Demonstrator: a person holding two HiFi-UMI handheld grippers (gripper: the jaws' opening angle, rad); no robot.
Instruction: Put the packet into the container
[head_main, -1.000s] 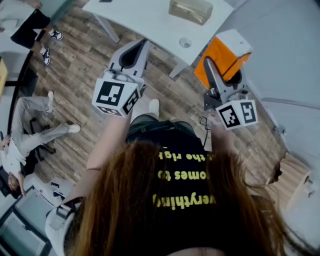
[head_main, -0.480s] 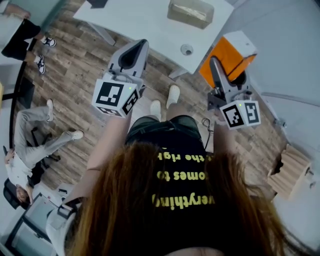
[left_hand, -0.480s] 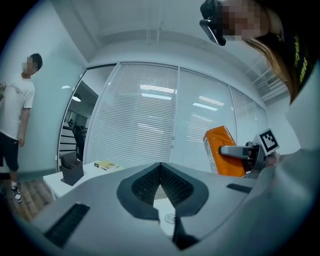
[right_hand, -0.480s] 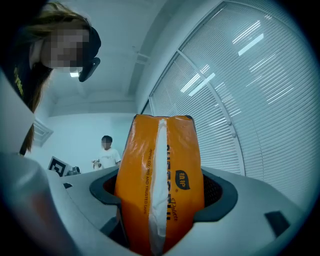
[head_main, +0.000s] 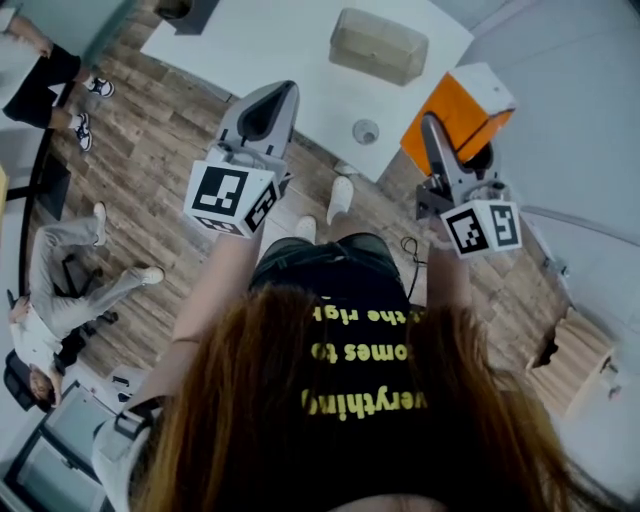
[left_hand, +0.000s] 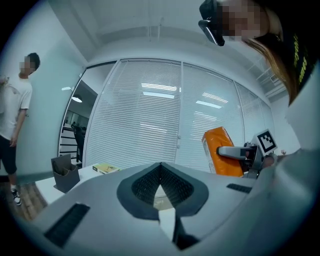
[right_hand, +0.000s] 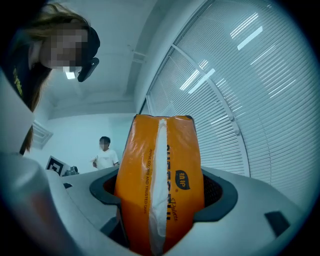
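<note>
Packet (right_hand: 160, 160), orange: being gripped upright by the right tongs (right_hand: 160, 197), beside the table (head_main: 290, 60) edge. Left tongs (left_hand: 160, 167) being held closed, empty. Transport step; reaching over and lowering into the container (head_main: 378, 45) is being called for.

Container (head_main: 378, 45) on table (head_main: 290, 55), packet (head_main: 445, 105) between right claw's (head_main: 430, 125) jaws, left claw (head_main: 283, 92) to its left

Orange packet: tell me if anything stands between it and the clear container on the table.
Nothing visible does. The right gripper holds the orange packet beside the white table; the clear container sits on it with open tabletop between. A small round disc lies low near the edge.
</note>
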